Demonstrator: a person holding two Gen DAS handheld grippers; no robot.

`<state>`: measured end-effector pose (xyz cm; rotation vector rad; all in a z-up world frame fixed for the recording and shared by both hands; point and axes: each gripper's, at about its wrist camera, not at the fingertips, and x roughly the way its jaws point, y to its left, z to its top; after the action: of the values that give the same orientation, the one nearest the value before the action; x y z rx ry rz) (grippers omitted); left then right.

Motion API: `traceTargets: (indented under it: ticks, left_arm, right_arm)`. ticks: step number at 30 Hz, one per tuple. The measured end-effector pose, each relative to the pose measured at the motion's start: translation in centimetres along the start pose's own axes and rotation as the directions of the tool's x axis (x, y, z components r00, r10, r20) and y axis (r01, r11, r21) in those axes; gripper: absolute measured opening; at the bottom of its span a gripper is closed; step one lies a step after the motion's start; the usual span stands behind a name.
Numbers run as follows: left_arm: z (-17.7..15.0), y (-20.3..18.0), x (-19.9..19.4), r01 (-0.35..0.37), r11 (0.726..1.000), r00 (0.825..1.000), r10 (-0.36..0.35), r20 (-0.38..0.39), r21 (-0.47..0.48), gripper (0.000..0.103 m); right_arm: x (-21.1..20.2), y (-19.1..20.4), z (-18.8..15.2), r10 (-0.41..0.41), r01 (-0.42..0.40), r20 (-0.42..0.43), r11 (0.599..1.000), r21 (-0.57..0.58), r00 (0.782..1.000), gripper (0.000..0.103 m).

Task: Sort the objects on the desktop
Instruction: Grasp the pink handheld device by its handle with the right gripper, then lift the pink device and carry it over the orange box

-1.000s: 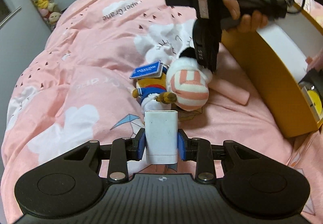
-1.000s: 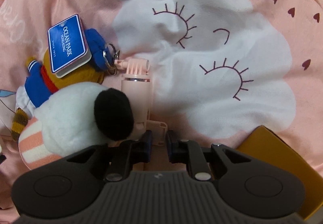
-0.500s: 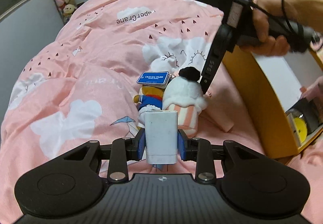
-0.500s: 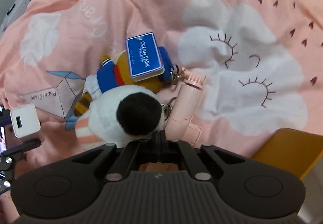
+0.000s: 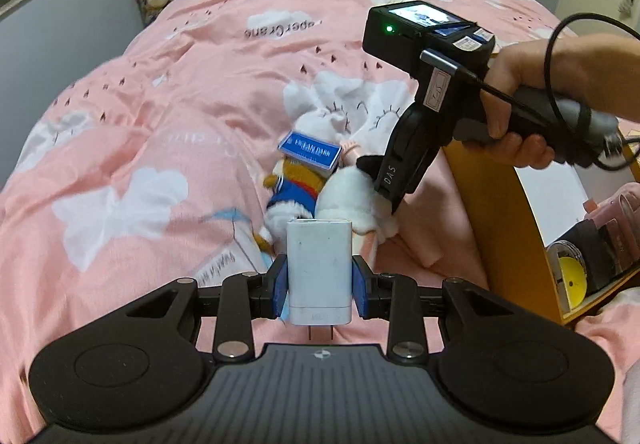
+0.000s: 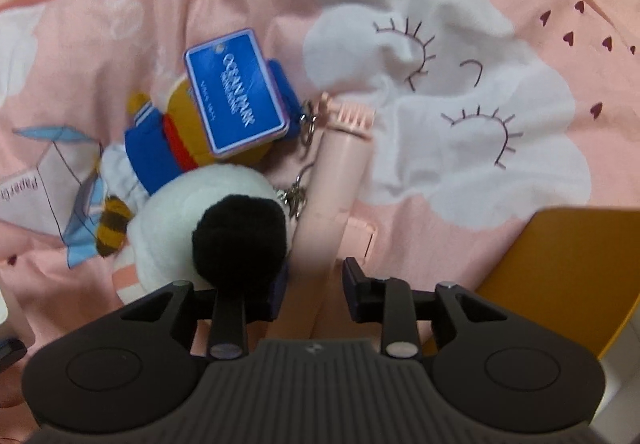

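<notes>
Clamping white charger (image 5: 319, 271), left gripper (image 5: 320, 284); right gripper (image 6: 314, 290) jaws opening round pink fan (image 6: 334, 180).

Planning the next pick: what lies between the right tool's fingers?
The pink handheld fan runs between them as the right tool opens, seen in the right wrist view.

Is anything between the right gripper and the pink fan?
Nothing blocks it. The right gripper, jaws opening, already straddles the pink fan's near end. The white plush, with its black pompom, crowds the left finger, and keyrings lie against the fan's side.
</notes>
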<state>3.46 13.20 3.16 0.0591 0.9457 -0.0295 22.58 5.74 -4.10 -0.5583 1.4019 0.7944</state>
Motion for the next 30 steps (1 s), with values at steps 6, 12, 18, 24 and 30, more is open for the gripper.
traceTargets:
  ticks: [6, 12, 18, 24, 30]
  left_arm:
    - [-1.8, -2.3, 0.1, 0.017, 0.998, 1.0, -0.017, -0.01, -0.068, 0.037]
    - [-2.8, -4.8, 0.1, 0.027, 0.997, 0.999, -0.028, -0.016, -0.069, 0.037]
    - [-3.8, -5.1, -0.6, 0.016, 0.997, 1.0, -0.017, -0.019, -0.08, 0.037]
    - [-4.7, -4.9, -1.6, 0.015, 0.994, 1.0, -0.017, -0.017, -0.112, 0.037]
    - [-5.2, -4.5, -1.8, 0.017, 0.99, 1.0, -0.021, -0.024, -0.137, 0.037]
  right_arm:
    - [0.2, 0.1, -1.0, -0.027, 0.023, 0.053, 0.998, 0.066, 0.998, 0.033]
    - [0.5, 0.7, -2.6, -0.04, 0.039, 0.034, 0.998, 0.048, 0.999, 0.037]
    - [1.4, 2.1, -4.2, -0.093, 0.092, 0.051, 0.996, 0.012, 0.994, 0.037]
    - [0.5, 1.1, -4.5, -0.058, 0.051, 0.083, 0.995, 0.086, 0.995, 0.032]
    - [-5.1, 0.0, -7.4, 0.037, -0.069, 0.195, 0.984, 0.162, 0.98, 0.031]
